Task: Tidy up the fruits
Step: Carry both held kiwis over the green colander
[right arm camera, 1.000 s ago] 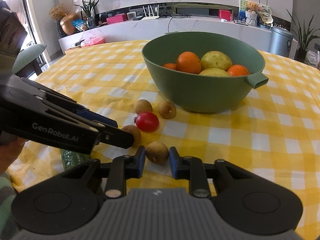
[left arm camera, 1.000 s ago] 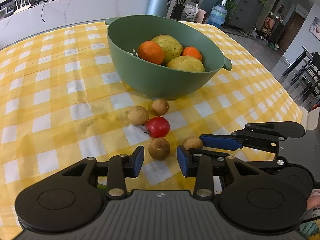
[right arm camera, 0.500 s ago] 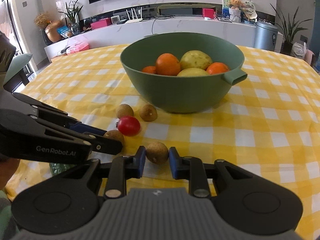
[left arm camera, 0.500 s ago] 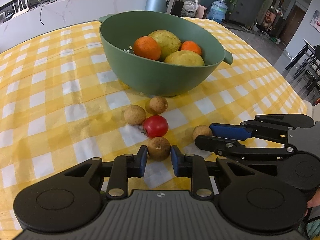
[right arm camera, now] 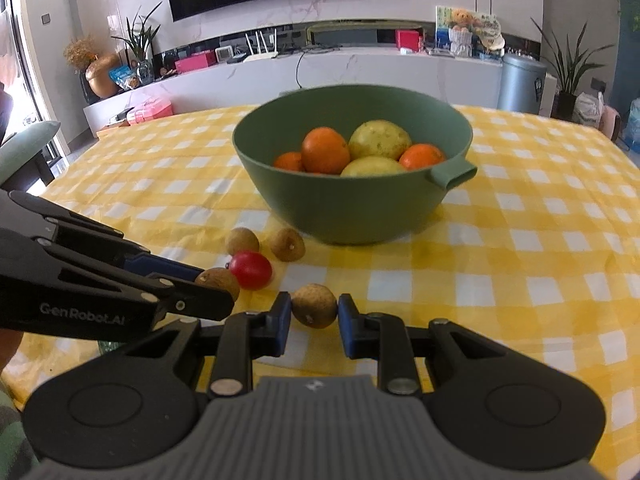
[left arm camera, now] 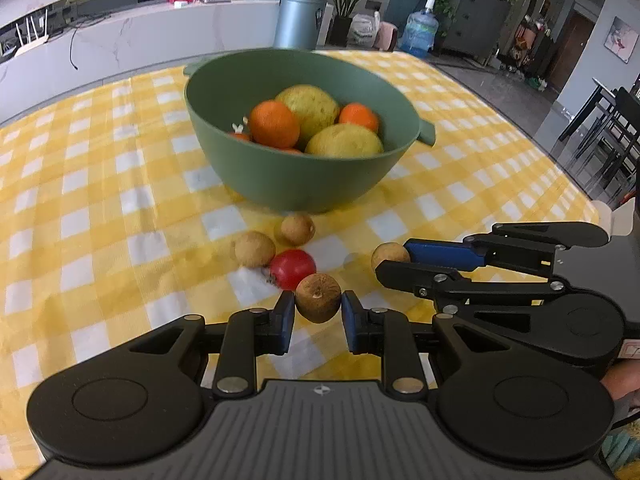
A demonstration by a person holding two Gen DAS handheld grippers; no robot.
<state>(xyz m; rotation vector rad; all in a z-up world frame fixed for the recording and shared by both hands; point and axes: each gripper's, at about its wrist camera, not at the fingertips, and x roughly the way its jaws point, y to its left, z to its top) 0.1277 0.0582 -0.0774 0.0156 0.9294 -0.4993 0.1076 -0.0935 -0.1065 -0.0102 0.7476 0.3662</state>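
A green bowl (left arm camera: 280,184) with oranges and yellow-green fruits stands on the yellow checked tablecloth; it also shows in the right wrist view (right arm camera: 352,208). My left gripper (left arm camera: 318,310) is shut on a small brown longan (left arm camera: 319,297), lifted a little above the cloth. My right gripper (right arm camera: 314,312) is shut on another longan (right arm camera: 314,305), also raised. The right gripper shows in the left wrist view (left arm camera: 394,262) holding its longan (left arm camera: 388,255). A red cherry tomato (left arm camera: 292,269) and two more longans (left arm camera: 255,249) (left arm camera: 297,229) lie in front of the bowl.
The tablecloth (left arm camera: 100,200) covers the whole table, whose edge falls away at the right (left arm camera: 580,200). A white counter (right arm camera: 320,72) and a grey bin (right arm camera: 520,80) stand beyond the table.
My left gripper closed on its longan. Both grippers lifted their longans off the cloth and rose, so the bowl now looks lower and more open in both views.
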